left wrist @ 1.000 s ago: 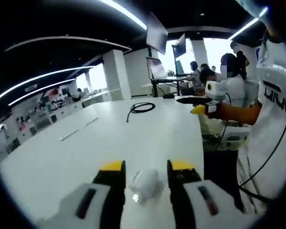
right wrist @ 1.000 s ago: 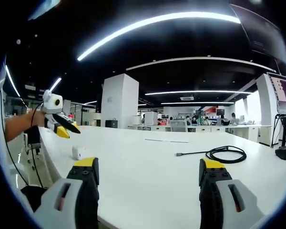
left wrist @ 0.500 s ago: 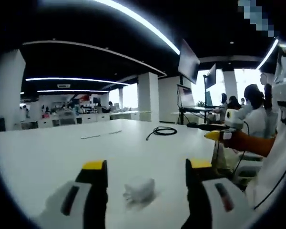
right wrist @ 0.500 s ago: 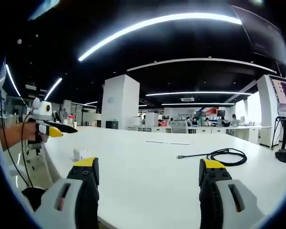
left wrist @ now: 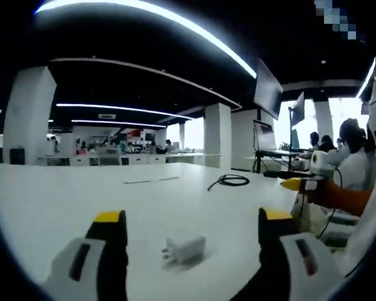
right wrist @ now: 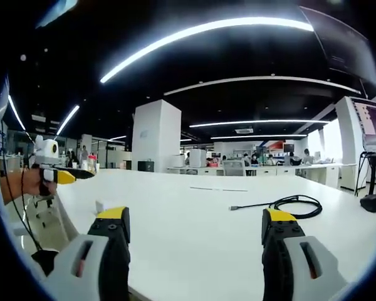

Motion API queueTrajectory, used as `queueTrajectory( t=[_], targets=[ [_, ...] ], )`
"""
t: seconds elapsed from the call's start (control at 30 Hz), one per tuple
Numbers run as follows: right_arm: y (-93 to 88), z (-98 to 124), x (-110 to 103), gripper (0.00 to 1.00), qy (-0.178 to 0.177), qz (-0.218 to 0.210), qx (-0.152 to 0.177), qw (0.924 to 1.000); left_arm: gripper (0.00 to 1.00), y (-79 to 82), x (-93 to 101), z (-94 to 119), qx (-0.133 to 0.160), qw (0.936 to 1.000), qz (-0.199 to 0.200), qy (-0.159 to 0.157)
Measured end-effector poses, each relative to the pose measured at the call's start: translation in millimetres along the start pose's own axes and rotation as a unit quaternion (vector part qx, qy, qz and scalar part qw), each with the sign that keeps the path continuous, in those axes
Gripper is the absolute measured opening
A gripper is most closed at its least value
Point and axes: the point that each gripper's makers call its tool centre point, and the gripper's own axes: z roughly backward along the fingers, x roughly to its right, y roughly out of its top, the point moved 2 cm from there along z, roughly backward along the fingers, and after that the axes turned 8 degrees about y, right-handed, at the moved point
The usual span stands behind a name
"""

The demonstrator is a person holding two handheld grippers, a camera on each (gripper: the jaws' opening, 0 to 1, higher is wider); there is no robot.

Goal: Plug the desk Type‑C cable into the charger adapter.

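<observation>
Since a second ago, the left gripper (left wrist: 187,221) has spread its jaws wider and no longer sits close around the one white charger adapter (left wrist: 184,247). It now lies on the white desk (left wrist: 62,194) between the open jaws, touching neither. The right gripper (right wrist: 197,219) is spread wide too, holding nothing. One black Type-C cable (right wrist: 287,204) lies coiled ahead on its right, its plug probably pointing left.
</observation>
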Motion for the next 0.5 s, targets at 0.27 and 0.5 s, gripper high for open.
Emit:
queueTrajectory(
  t=[0.27, 0.5],
  targets=[
    [2.6, 2, 2, 0.88, -0.004, -0.005, 0.004, 1.0, 0.91, 4.6, -6.9, 6, 0.019, 0.998, 0.007, 0.059],
    [7.7, 1, 5, 0.88, -0.011, -0.008, 0.007, 0.9999, 0.91, 17.4, -6.8, 5, 0.012, 0.9972, 0.001, 0.074]
  ],
)
